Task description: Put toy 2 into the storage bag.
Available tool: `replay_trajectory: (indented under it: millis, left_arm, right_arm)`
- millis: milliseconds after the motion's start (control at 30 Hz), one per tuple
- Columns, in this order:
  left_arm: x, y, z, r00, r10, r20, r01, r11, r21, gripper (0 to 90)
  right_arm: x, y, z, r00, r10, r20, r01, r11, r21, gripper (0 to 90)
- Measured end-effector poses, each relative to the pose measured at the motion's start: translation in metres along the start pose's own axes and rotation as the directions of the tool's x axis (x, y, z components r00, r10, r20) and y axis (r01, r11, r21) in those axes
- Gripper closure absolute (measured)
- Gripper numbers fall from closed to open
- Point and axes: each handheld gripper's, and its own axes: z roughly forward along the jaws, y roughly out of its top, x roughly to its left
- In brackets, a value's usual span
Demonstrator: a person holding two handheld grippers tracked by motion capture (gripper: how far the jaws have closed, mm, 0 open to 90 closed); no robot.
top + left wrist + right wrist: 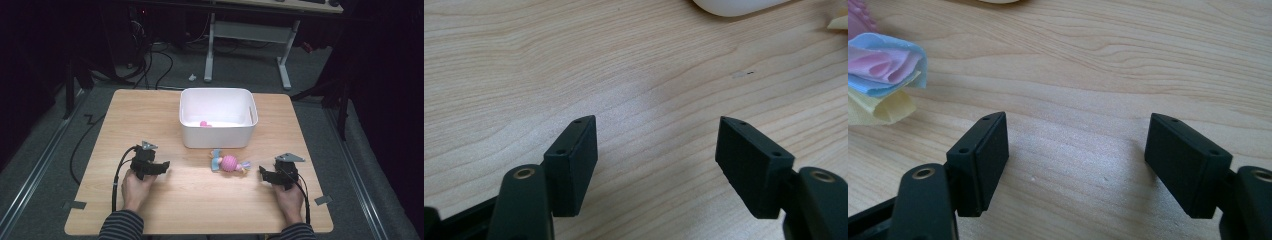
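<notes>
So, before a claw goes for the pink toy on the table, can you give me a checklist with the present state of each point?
1. Right claw open, nothing between its jaws: ok.
2. Left claw open and empty: ok.
3. Pink toy lies free on the table, in front of the white bin: ok.
4. Bare table between right claw and toy: ok.
5. Room left in the bin, one small pink thing inside: ok.

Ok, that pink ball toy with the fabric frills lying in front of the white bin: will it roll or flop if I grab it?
The toy has a round, ridged pink middle, so a nudge could roll it. The frills at both ends look like soft folded fabric: probably floppy, and they may damp rolling. It likely weighs little; gripping the ball looks safer.
</notes>
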Motion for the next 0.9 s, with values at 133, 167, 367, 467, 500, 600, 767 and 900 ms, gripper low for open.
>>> replay_trajectory:
  millis: [133, 167, 367, 467, 500, 600, 767, 900]
  left_arm:
    - [0.000, 0.000, 0.004, 0.9999, 0.008, -0.015, -0.008, 1.0000, 0.001, 33.6]
    - [0.000, 0.000, 0.005, 0.9998, 0.010, -0.017, -0.010, 1.0000, 0.001, 33.6]
    - [0.000, -0.001, 0.010, 0.9992, 0.018, -0.036, -0.018, 0.9997, -0.013, 33.4]
    - [-0.002, -0.001, 0.012, 0.9983, 0.027, -0.052, -0.028, 0.9993, -0.026, 33.2]
    - [-0.002, -0.001, 0.013, 0.9978, 0.032, -0.059, -0.033, 0.9990, -0.029, 33.0]
    - [-0.005, -0.001, 0.015, 0.9955, 0.053, -0.079, -0.056, 0.9979, -0.034, 31.6]
    - [-0.006, -0.003, 0.018, 0.9955, 0.053, -0.078, -0.058, 0.9962, -0.065, 28.9]
    - [-0.005, -0.012, 0.018, 0.9955, 0.048, -0.082, -0.058, 0.9904, -0.126, 27.9]
  right_arm:
    - [0.000, 0.000, 0.000, 1.0000, 0.000, 0.000, 0.000, 1.000, 0.000, 25.8]
    - [0.000, 0.000, 0.000, 1.0000, 0.000, 0.000, 0.000, 1.000, 0.000, 25.8]
    - [0.000, 0.000, 0.000, 1.0000, 0.000, 0.001, 0.000, 1.000, 0.000, 25.8]
    - [0.000, 0.000, 0.000, 1.0000, 0.000, 0.000, 0.000, 1.000, 0.000, 25.8]
    - [0.000, 0.000, 0.000, 1.0000, 0.000, 0.000, 0.000, 1.000, 0.000, 25.8]
    - [0.000, 0.000, 0.000, 1.0000, 0.002, 0.000, -0.002, 1.000, 0.001, 25.8]
    - [0.000, 0.000, 0.000, 1.0000, 0.002, 0.000, -0.002, 1.000, 0.000, 25.8]
    - [0.000, 0.000, 0.000, 1.0000, 0.002, -0.002, -0.002, 1.000, 0.001, 25.6]
